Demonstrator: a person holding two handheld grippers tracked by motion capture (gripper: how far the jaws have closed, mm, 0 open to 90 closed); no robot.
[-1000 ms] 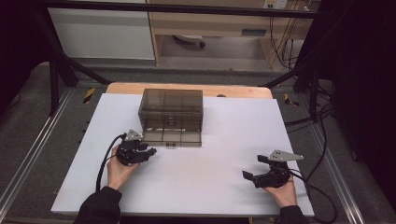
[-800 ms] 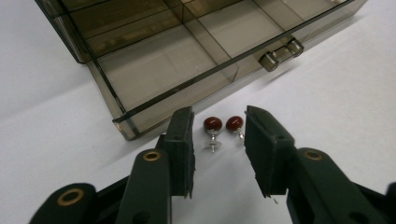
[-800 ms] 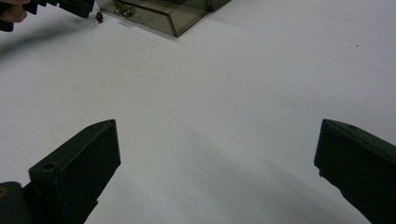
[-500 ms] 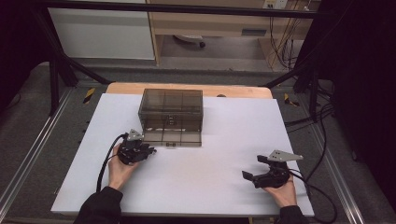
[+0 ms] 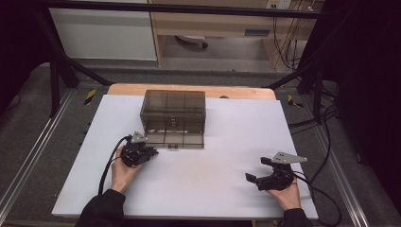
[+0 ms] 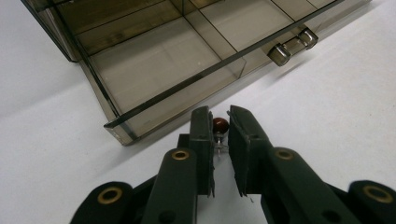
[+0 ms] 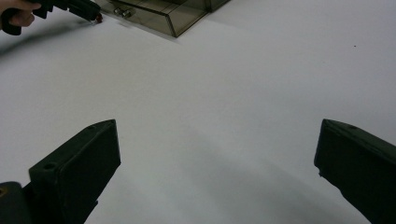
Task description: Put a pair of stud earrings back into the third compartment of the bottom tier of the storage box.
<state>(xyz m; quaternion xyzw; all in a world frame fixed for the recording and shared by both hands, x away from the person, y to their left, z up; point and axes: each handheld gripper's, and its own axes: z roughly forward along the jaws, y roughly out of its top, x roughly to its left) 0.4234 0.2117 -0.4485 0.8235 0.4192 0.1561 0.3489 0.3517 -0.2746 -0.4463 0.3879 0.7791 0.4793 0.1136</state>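
Observation:
A smoky see-through drawer box stands at the table's far middle, its bottom drawer pulled out toward me, with a clear handle on its front. My left gripper lies just off the drawer's front left corner. Its jaws have just been closing and now pinch a small red-brown ball-headed pin at their tips. My right gripper rests near the front right of the table, jaws wide open over bare white surface. The right gripper view also shows the left gripper and drawer far off.
The white tabletop lies on a wooden board. Black cables trail from both grippers. Metal frame rails run along both sides. The drawer's compartments look bare.
The left gripper's jaws have drawn together in front of the drawer. Both hands have stayed where they were, and the right gripper has not changed.

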